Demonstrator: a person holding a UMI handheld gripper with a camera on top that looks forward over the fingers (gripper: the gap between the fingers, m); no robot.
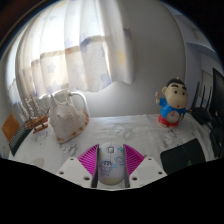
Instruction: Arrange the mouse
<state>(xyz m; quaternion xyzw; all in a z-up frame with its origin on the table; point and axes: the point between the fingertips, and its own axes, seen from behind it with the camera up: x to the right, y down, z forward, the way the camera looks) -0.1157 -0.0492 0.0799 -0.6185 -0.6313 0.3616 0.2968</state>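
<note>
A pale grey computer mouse (111, 163) with small cartoon prints on its shell sits between my gripper's (111, 162) two fingers, lifted above the white table (120, 132). Both pink pads (91, 160) press against its sides, so the fingers are shut on it. The mouse's rear end is hidden by the gripper body.
A clear glass jug (68, 116) stands on the table ahead to the left. A monkey figurine (175, 104) in red and blue stands ahead to the right. A dark flat object (186, 154) lies near right. Curtains (80, 55) hang behind the table.
</note>
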